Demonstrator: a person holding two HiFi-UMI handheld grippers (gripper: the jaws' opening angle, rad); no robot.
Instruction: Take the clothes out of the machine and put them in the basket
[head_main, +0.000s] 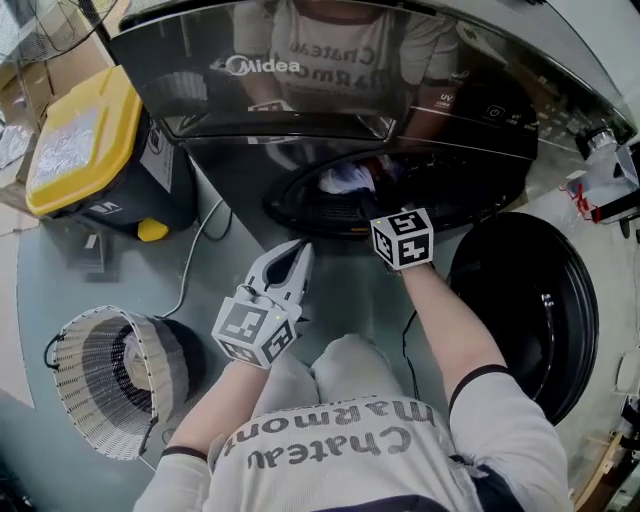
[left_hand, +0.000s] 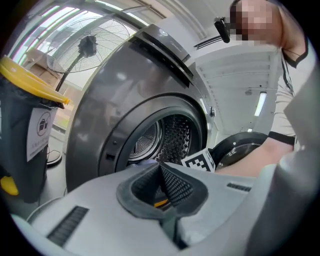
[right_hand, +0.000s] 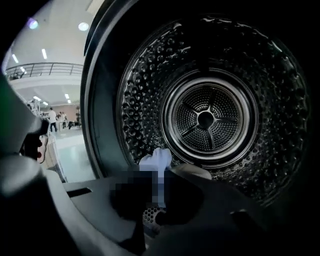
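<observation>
Inside the perforated steel drum (right_hand: 205, 120) of the front-loading washing machine (head_main: 300, 70), the right gripper (right_hand: 158, 176) appears clenched on a white garment (right_hand: 156, 159), which stands up between its jaw tips low at the drum mouth. More pale and blue cloth (head_main: 345, 180) lies just within the opening. The left gripper (left_hand: 161, 172) hangs outside the machine, its jaws closed on nothing. The round door (head_main: 525, 300) is swung open to the right. The wire basket (head_main: 95, 345) stands on the floor to the person's left, well apart from the opening.

The garment is judged light, limp and non-fragile. It will drape and trail when lifted, so a pinch on a bunched fold, not a single edge, should hold best, and a hem may drag on the door rim.

Legible writing: "Midea" on the machine's front panel and "Chateau Marmont" on the person's shirt (head_main: 330, 445). The label on the yellow-lidded bin (head_main: 85, 135) cannot be read.
</observation>
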